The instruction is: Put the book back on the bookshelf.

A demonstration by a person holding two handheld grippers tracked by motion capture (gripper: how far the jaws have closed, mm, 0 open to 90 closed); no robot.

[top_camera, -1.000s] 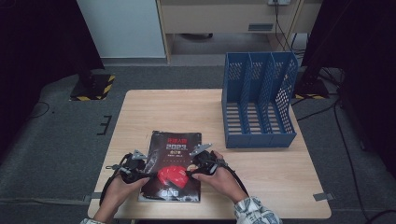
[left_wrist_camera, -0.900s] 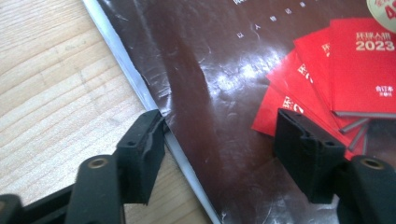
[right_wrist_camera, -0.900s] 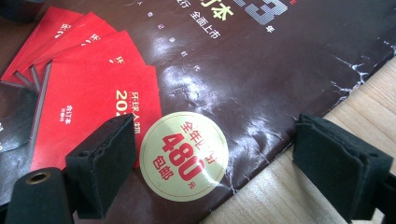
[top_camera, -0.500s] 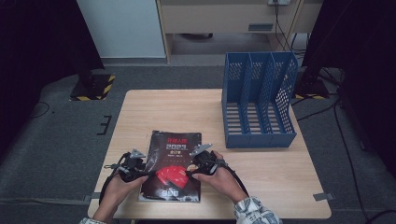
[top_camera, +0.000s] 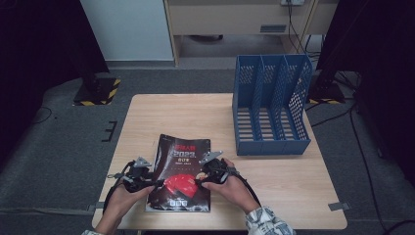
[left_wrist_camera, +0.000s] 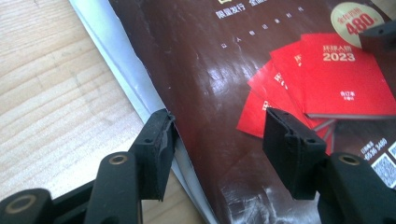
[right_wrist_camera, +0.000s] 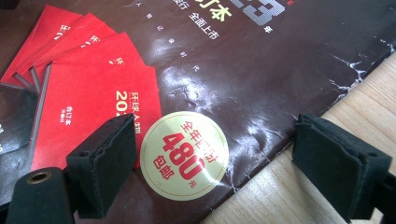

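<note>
A dark magazine point(top_camera: 180, 174) with red booklets printed on its cover lies flat on the wooden table point(top_camera: 274, 171), on the near side of the blue file rack point(top_camera: 271, 105) and well apart from it, toward the person's edge of the tabletop. The left gripper point(top_camera: 147, 183) sits at the magazine's left edge, farther from the rack than the magazine's middle. In the left gripper view its jaws have just been closing and now stand partly spread, one pad point(left_wrist_camera: 159, 149) touching the lifted edge of the cover where pale inner pages show, the other pad point(left_wrist_camera: 289, 149) over the cover itself; whether that second pad presses on the paper is hard to judge from this angle, so it looks more like a straddle than a firm pinch. The right gripper point(top_camera: 203, 178) rests over the magazine's right half, on the side nearer the rack. Its jaws stand wide apart: one pad point(right_wrist_camera: 105, 161) sits over the red booklets beside a round cream price sticker point(right_wrist_camera: 184, 156), the other pad point(right_wrist_camera: 338, 163) over bare wood just past the magazine's corner.
</note>
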